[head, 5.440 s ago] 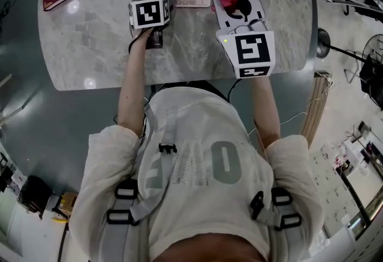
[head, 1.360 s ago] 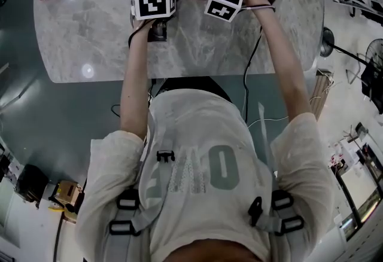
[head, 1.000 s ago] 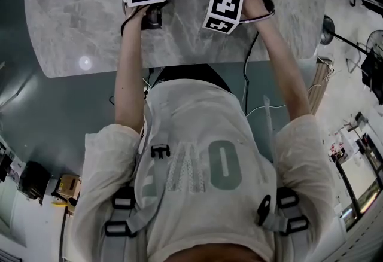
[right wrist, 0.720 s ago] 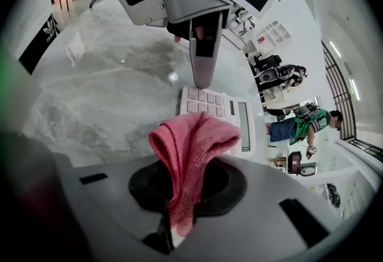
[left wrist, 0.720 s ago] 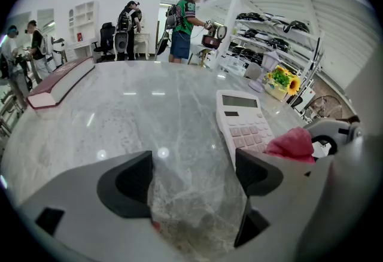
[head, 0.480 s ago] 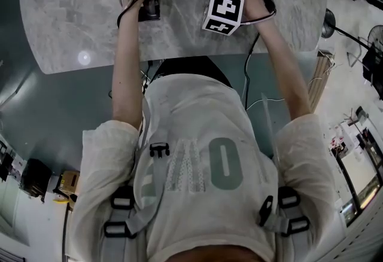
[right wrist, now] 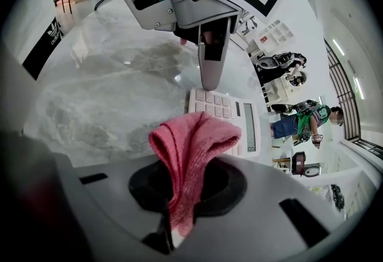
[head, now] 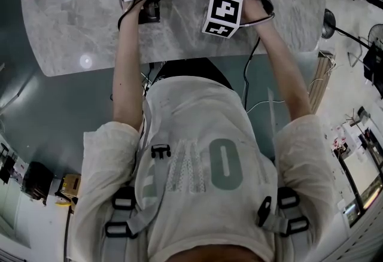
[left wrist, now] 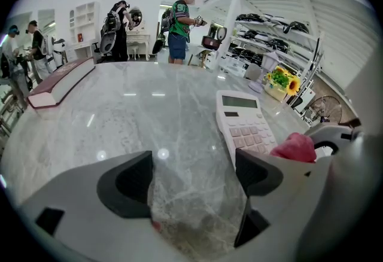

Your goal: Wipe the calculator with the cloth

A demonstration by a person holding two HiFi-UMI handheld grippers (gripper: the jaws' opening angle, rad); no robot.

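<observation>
Pinching the pink cloth (right wrist: 191, 141) so a bunched fold sticks out toward the calculator (right wrist: 239, 117) lying on the desk (left wrist: 131, 111), right claw (right wrist: 179, 195) looks ready to wipe, while left claw (left wrist: 191, 178) is spread and empty just beside the calculator, likely to steady it.

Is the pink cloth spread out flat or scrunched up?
Scrunched up: the pink woven cloth is pinched in the right gripper, folded over into a hump.
</observation>
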